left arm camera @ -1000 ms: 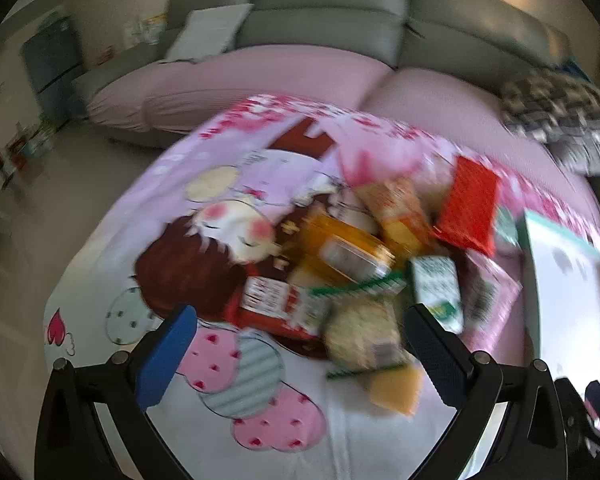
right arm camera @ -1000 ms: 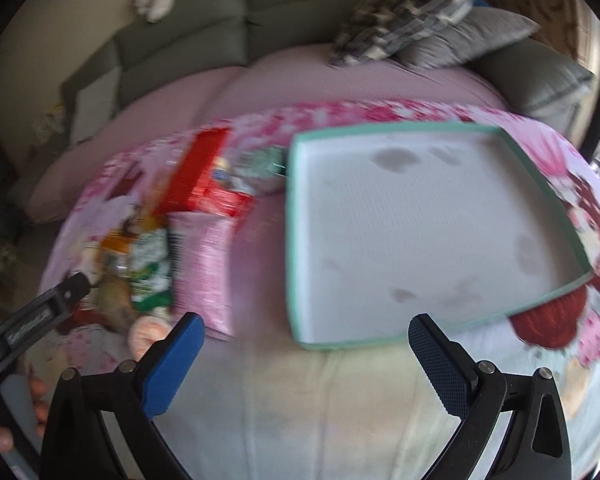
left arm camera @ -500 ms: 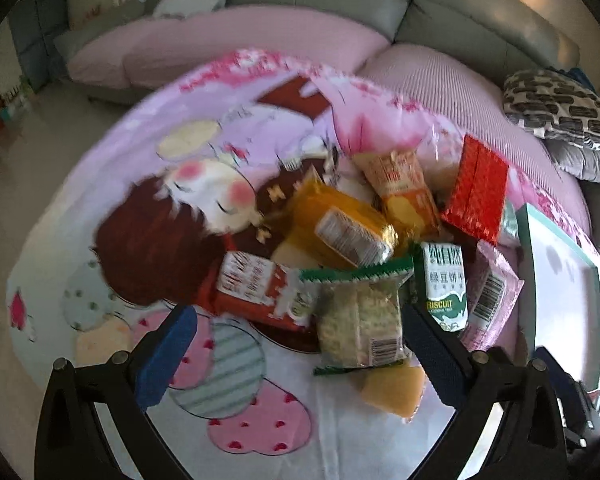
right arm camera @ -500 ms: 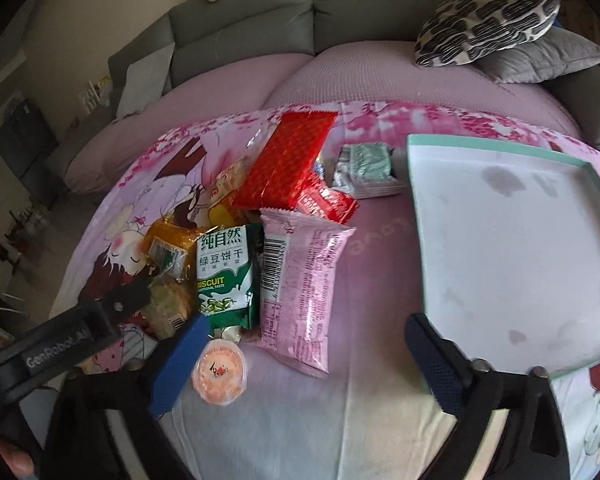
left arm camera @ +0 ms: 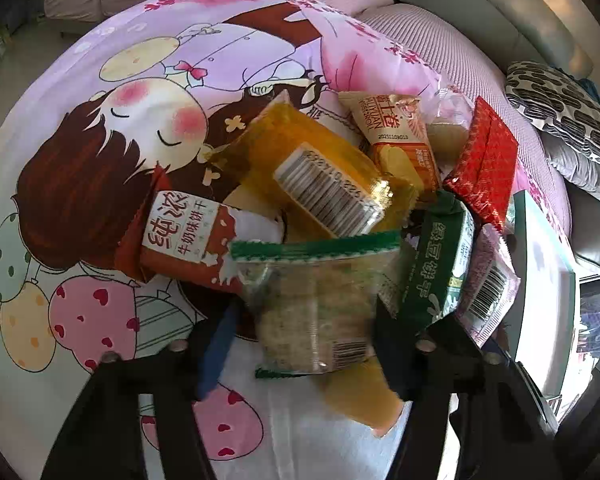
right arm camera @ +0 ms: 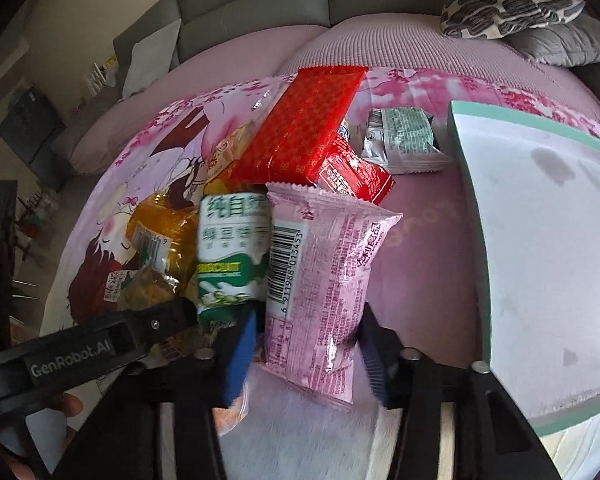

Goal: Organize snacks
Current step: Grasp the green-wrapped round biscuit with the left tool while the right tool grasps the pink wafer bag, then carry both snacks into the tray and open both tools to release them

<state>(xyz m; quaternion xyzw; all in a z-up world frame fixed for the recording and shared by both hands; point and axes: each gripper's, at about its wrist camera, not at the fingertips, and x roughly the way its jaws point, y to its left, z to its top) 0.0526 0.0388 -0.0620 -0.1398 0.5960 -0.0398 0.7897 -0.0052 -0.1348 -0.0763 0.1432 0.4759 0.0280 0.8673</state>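
Pink cartoon-print cloth (left arm camera: 148,92) under snacks (left arm camera: 324,184), grey sofa (right arm camera: 284,4) behind

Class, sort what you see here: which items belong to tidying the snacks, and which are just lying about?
Part of the job:
pink packet
clear green-edged packet
green biscuit pack
red packet
tray
left gripper
right gripper

Just lying about:
patterned cushion
sofa
cartoon cloth
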